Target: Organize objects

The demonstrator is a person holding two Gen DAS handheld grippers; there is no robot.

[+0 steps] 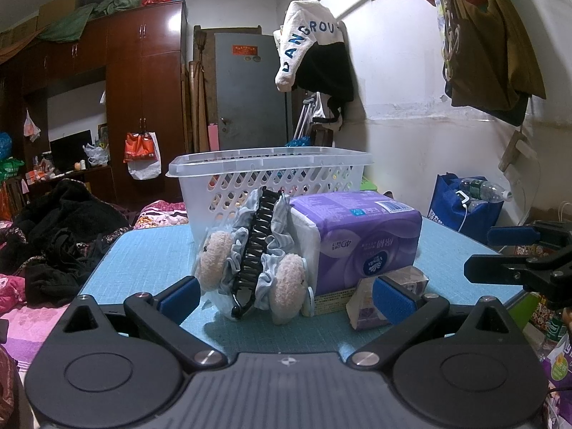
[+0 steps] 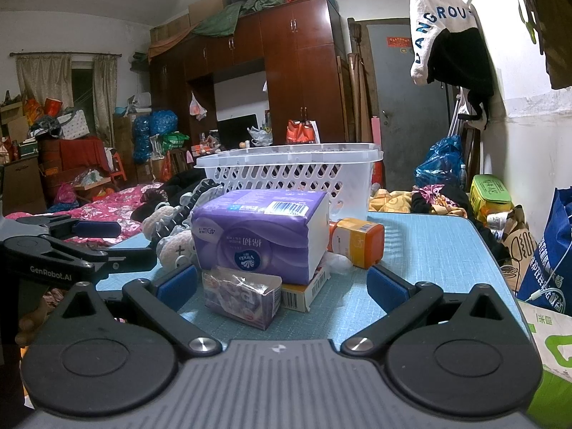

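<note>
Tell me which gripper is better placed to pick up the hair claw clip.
Left. The open left gripper faces the hair claw clip directly; the right gripper faces the tissue pack, with the clip off to its left.

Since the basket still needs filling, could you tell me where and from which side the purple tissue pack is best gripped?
Grip the purple plastic-wrapped tissue pack across its two short ends, approaching from the front with the right gripper. It sits propped on a flat yellow-and-white carton; its ends look exposed and its soft wrap should yield.
</note>
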